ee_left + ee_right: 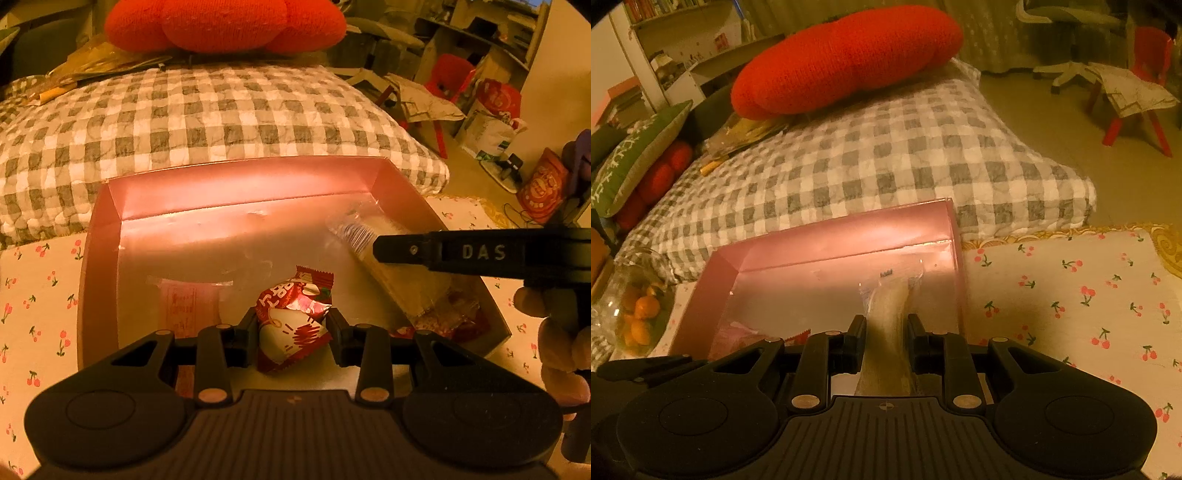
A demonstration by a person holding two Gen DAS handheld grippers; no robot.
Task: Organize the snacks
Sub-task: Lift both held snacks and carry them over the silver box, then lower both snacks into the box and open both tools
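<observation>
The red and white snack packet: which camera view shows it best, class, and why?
Left wrist view: the red and white snack packet sits clamped in the left gripper, print visible. The right wrist view doesn't clearly show it.

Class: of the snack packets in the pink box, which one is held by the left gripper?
The red-and-white foil packet, pinched in the left gripper. The long clear-wrapped pale snack sits in the right gripper instead.
</observation>
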